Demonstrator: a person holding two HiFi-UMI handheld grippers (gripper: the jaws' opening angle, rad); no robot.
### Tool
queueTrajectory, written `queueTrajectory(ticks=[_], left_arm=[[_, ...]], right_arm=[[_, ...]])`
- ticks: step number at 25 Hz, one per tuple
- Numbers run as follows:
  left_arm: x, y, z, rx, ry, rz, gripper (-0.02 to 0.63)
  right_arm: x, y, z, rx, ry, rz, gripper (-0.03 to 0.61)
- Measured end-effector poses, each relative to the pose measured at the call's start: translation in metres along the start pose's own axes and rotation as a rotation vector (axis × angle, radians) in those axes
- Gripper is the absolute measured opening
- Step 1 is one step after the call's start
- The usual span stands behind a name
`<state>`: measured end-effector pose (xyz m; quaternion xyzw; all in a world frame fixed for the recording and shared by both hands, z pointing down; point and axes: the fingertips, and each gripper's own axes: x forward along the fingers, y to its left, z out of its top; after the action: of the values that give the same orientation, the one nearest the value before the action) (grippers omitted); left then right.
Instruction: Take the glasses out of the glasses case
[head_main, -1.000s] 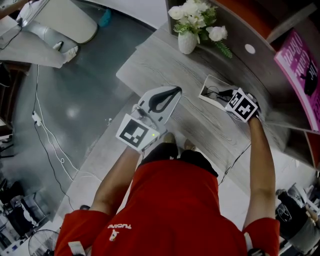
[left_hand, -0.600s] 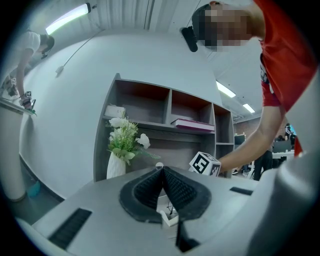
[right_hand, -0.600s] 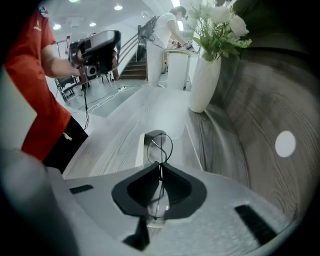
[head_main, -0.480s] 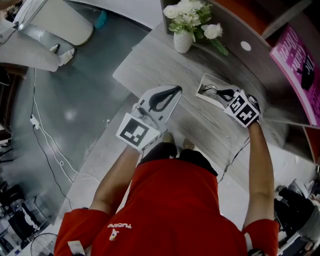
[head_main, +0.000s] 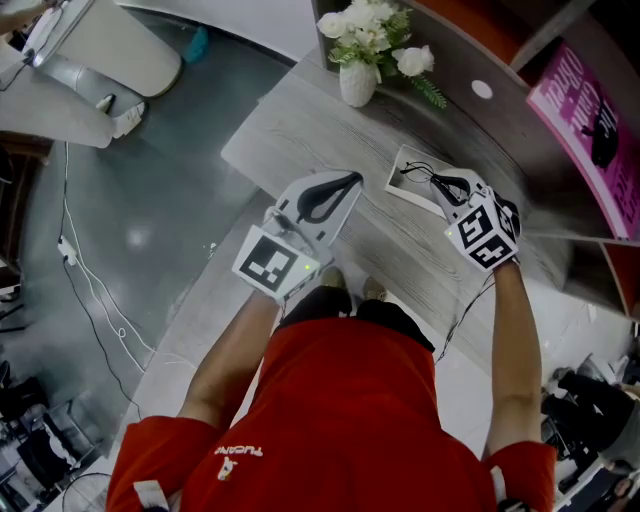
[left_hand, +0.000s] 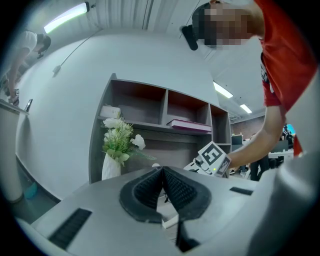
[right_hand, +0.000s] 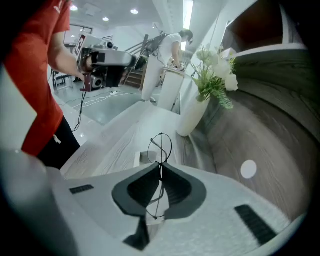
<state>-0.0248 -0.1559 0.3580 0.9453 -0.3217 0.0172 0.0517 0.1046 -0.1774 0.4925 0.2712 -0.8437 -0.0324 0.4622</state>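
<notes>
Pinching the thin wire glasses (right_hand: 161, 145) between its pads, the right tool (right_hand: 160, 169) pointed steeply down over the white case (head_main: 403, 181). The case lay on the grey wooden tabletop (head_main: 320, 125), toward its right side. One round lens stuck out beyond the tool's tips, and the rest of the frame ran back between the pads. The left tool (left_hand: 162, 175) was held level over the tabletop's near left edge, its jaws pressed together with nothing between them. At the far end stood a white vase (head_main: 357, 82) of white flowers, well apart from the case.
</notes>
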Motion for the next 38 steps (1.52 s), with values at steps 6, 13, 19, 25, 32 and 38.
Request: queueTrajectory(ticks=[6,13,19,25,32,38], left_arm=[[0.002,-0.01,0.003,0.007,0.009,-0.022,0.011],[0.006,-0.026,0.026,0.046,-0.024,-0.029,0.011],[0.006,-0.044,0.044,0.068,-0.046,-0.036,0.011],[0.001,-0.059,0.055,0.09,-0.055,-0.046,0.011],[-0.004,-0.079,0.059,0.105,-0.055,-0.075,0.011],[-0.007,-0.088,0.06,0.1,-0.052,-0.08,0.011]], right_arm=[[-0.038,-0.007,0.034,0.044,-0.134,-0.079,0.026],[-0.104,-0.003,0.084,0.141,-0.342,-0.175,0.026],[-0.147,0.012,0.106,0.221,-0.468,-0.208,0.026],[-0.18,0.022,0.111,0.281,-0.543,-0.248,0.026],[-0.199,0.034,0.101,0.308,-0.567,-0.267,0.025],[-0.204,0.043,0.093,0.322,-0.564,-0.267,0.025]])
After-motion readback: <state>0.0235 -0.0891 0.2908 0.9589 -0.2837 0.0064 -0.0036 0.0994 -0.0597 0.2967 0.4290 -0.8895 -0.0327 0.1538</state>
